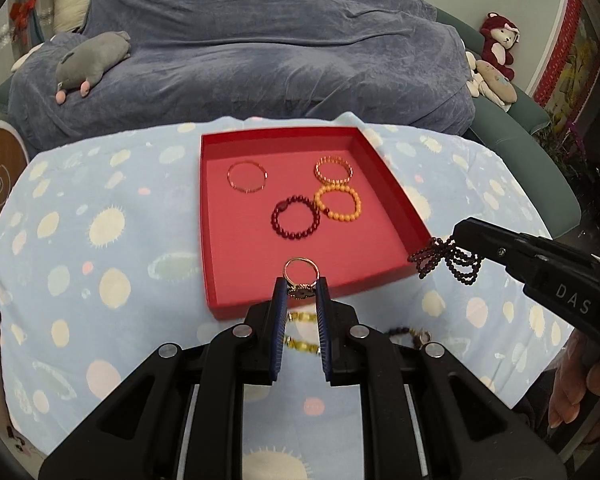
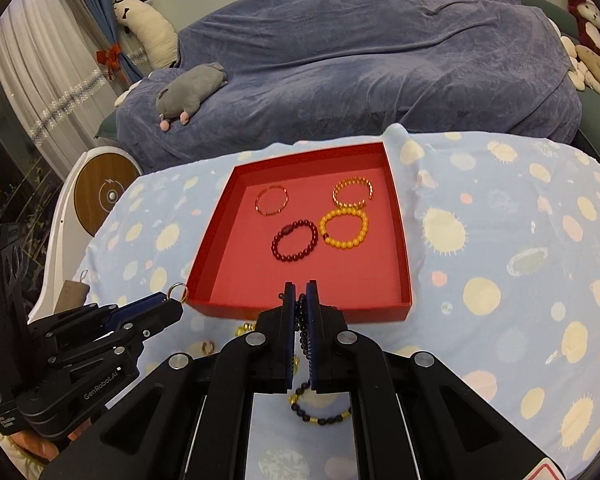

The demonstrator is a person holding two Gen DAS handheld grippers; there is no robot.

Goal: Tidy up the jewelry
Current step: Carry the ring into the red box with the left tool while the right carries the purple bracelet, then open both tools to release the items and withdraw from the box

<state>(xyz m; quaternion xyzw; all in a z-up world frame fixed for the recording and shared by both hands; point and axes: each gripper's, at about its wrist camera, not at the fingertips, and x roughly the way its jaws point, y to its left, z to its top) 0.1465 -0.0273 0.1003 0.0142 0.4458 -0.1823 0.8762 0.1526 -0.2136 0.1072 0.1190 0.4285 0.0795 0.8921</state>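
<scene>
A red tray sits on the spotted blue cloth. In it lie a thin pink bangle, a gold bead bracelet, an orange bead bracelet and a dark red bead bracelet. My left gripper is shut on a thin gold ring bracelet above the tray's near edge; it shows at the left in the right wrist view. My right gripper is shut on a dark beaded bracelet near the tray's right front corner.
Loose jewelry lies on the cloth near me: gold chain pieces, a dark bracelet with a ring, a black and gold bead bracelet. A blue-covered sofa with plush toys stands behind the table. A round wooden stool stands at the left.
</scene>
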